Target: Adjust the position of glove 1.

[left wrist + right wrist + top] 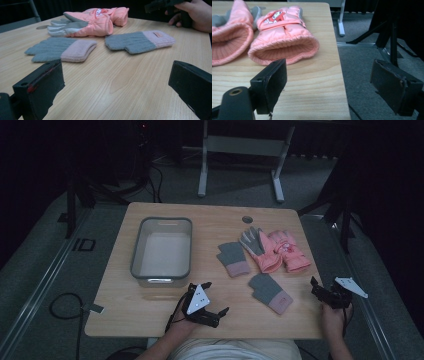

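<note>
The grey bin stands on the left half of the worktop, beyond the left gripper; its pale interior appears empty.

The left gripper rests near the front edge of the worktop, held by the left hand, which enters from below. Its jaws are spread wide, with bare wood between them. The right gripper hangs at the right front corner of the worktop in the right hand; its jaws are also wide apart and hold nothing.

In the left gripper view, the near grey knit glove with its pink cuff lies just beyond the left jaw. The second grey knit glove lies farther ahead, between the jaw lines. The pink padded gloves lie behind both, and the right hand grips its tool at the upper right.

The right gripper view shows what the high view does not: the open ribbed cuffs of the pink padded gloves face the jaws, and a red printed patch marks the nearer one. That cuff lies just past the left jaw. The right jaw stands out beyond the worktop edge, over the grey floor.
</note>
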Available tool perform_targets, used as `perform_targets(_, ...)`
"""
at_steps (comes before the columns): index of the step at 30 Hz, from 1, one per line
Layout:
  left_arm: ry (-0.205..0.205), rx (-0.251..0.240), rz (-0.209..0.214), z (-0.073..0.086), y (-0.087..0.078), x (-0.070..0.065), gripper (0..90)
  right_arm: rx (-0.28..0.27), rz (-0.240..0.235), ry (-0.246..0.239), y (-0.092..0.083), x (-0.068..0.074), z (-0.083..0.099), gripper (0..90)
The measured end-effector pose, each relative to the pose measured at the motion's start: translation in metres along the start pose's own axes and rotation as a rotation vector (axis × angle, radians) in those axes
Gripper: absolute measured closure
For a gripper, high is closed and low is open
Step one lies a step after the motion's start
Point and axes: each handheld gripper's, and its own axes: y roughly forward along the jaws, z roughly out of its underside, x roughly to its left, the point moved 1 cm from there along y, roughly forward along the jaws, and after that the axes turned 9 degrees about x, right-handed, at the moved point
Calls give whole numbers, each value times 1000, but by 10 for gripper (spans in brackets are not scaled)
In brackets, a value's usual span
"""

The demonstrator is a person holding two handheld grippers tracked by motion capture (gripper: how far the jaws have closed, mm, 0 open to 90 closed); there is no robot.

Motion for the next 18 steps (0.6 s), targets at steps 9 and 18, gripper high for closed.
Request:
perform_targets(9,-4,16,6,-1,1,0,0,12,-2,3,1,-1,0,141)
perform_targets(18,9,26,15,-1,2,1,0,28,2,-28,2,3,-1,155)
